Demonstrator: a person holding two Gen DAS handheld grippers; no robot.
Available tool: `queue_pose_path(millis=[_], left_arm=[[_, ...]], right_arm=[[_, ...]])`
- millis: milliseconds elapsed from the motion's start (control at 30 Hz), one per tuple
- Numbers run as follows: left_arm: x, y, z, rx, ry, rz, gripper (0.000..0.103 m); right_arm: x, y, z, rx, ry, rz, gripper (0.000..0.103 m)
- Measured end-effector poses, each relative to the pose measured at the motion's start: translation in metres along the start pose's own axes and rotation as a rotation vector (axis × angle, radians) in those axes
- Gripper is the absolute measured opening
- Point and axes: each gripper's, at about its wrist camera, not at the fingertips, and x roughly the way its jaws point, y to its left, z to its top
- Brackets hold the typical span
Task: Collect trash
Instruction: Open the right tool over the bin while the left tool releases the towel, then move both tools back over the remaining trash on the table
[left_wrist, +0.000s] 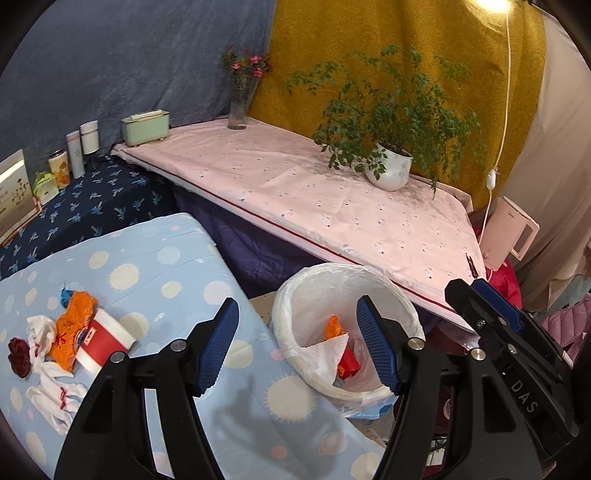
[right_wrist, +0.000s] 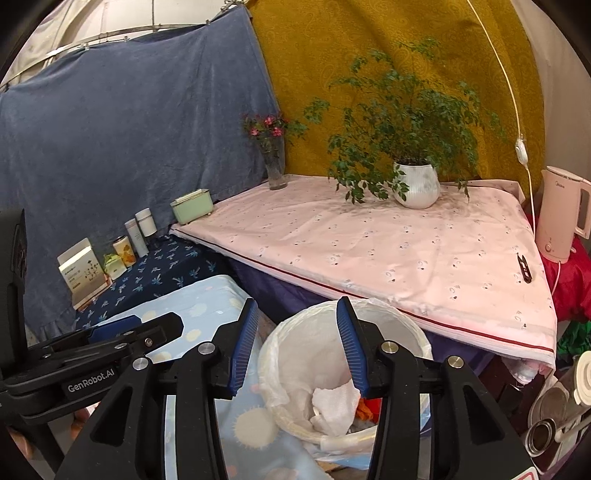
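Over the lined bin (left_wrist: 347, 328), both empty grippers gape; returning carelessly could scatter the cup (left_wrist: 105, 341) and wrappers (left_wrist: 72, 325).

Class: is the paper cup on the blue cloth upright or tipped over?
Tipped over: the cup lies on its side among wrappers, its rim facing right.

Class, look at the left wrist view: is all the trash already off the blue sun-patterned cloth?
No: a red and white paper cup, an orange wrapper and crumpled white tissues lie on the cloth.
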Motion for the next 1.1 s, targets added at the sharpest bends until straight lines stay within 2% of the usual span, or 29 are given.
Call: queue_pose_path(millis=[433, 800, 833, 900, 1100], left_arm=[[-0.033, 0.079, -0.02, -0.119, -0.005, 0.136, 0.066], [-0.055, 0.162, -0.055, -0.239, 0.017, 0.28, 0.066], [-0.056, 0.169, -0.059, -0.25, 0.021, 0.292, 0.067], [-0.058, 0.185, -0.066, -0.281, 0.039, 0.328, 0.078], [-0.063, 0.231, -0.089, -0.363, 0.067, 0.394, 0.081]], right_arm=[[0.0, 0.061, -0.013, -0.058, 0.037, 0.095, 0.044], [0.008, 0.127, -0.031, -0.132, 0.086, 0.186, 0.045], [0.009, 0.134, -0.033, -0.141, 0.092, 0.195, 0.046], [0.01, 0.144, -0.038, -0.153, 0.099, 0.208, 0.05], [0.02, 0.178, -0.051, -0.189, 0.142, 0.255, 0.05]])
